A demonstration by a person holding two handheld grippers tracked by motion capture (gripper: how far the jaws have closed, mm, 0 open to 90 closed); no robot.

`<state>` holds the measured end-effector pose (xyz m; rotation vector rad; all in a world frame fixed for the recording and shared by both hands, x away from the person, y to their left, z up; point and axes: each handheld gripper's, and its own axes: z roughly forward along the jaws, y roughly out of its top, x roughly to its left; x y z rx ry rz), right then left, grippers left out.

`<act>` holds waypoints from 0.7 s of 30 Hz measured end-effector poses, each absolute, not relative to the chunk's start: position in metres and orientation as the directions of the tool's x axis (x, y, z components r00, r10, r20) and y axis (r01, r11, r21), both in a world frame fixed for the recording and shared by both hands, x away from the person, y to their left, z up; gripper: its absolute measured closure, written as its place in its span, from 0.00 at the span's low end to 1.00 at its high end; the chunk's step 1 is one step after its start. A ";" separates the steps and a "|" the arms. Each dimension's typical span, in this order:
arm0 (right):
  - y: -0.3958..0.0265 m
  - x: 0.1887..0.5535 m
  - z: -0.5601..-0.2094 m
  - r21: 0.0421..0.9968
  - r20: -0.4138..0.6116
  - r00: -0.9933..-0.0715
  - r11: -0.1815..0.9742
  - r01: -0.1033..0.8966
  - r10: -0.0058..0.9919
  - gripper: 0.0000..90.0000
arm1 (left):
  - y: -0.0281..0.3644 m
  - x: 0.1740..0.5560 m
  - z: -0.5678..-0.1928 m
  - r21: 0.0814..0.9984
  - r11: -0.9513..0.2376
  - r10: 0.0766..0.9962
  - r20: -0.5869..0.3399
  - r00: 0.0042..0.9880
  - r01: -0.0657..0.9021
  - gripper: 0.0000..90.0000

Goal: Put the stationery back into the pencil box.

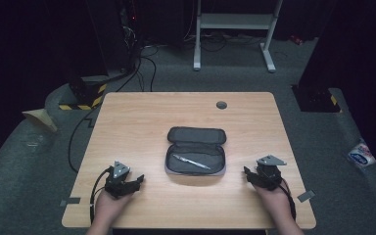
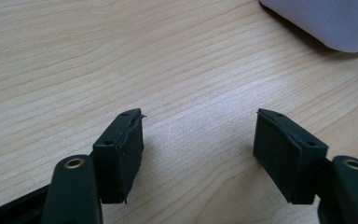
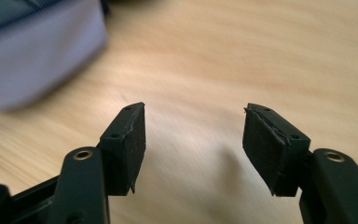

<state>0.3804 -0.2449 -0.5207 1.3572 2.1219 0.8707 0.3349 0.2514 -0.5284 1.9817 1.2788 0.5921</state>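
Dark room, pale tabletop (image 1: 127,127). At centre a grey case (image 1: 196,152) lies unzipped and flat, so the pen (image 1: 191,162) inside shows. Left tongs (image 1: 138,180) at eight o'clock, right tongs (image 1: 247,172) at four, both gaping empty, flanking the case.

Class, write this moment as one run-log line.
case: open, pen inside | left gripper: open, empty, on table | right gripper: open, empty, beside case

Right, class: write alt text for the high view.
An open grey pencil case with a pen inside lies mid-table. A person's hands rest either side, the left tongs and right tongs both open and empty.
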 end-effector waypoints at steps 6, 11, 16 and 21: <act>-0.260 0.374 -0.523 0.729 -0.007 -0.379 0.264 0.632 0.925 0.38 | 0.251 0.334 -0.528 0.755 -0.269 0.915 0.006 0.404 0.598 0.37; -0.259 0.369 -0.523 0.726 -0.013 -0.366 0.261 0.636 0.930 0.31 | 0.250 0.332 -0.528 0.756 -0.266 0.917 0.009 0.398 0.597 0.37; -0.259 0.368 -0.523 0.723 -0.013 -0.350 0.251 0.644 0.937 0.29 | 0.250 0.332 -0.528 0.755 -0.274 0.914 0.012 0.405 0.596 0.37; -0.259 0.368 -0.524 0.723 -0.016 -0.351 0.254 0.643 0.936 0.28 | 0.249 0.331 -0.528 0.757 -0.270 0.915 0.010 0.402 0.595 0.37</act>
